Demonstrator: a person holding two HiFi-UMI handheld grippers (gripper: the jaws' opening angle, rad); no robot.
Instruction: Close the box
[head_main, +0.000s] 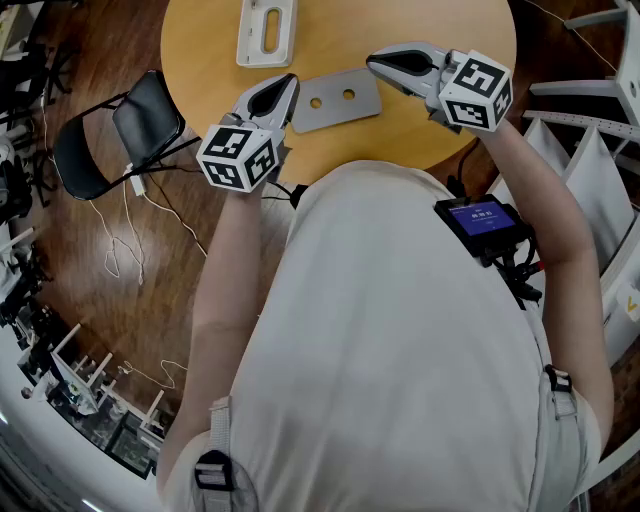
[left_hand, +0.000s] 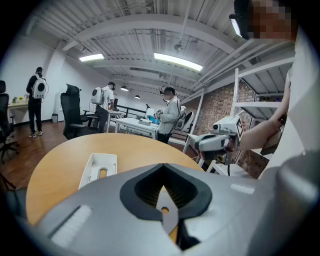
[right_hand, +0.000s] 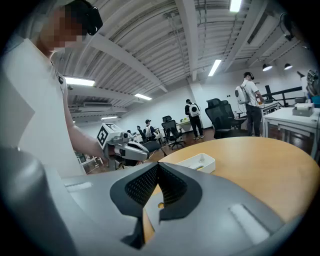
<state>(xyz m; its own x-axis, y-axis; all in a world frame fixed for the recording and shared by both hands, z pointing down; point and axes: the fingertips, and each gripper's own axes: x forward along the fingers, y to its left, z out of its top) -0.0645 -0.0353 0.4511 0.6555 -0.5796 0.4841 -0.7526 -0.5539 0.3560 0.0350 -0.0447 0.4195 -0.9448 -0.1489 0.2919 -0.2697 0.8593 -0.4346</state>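
round pale wooden table is seen in an open workshop with a dark plank floor, and a black folding chair is stood at its left. the white box, a shallow open tray with a slot in its floor, is set at the far side of the table. a grey plate with two round holes, taken to be its lid, is laid flat nearer the person, apart from the box and between the two grippers. the left gripper is held just beside the lid's left edge, and the right gripper near its far right corner. both pairs of jaws are brought together, with nothing clamped. the lid is judged light, stiff and fairly smooth, so it is best taken by a thin edge once one side has been tipped up. the box is likely to slide when pressed, so steadying may be needed.
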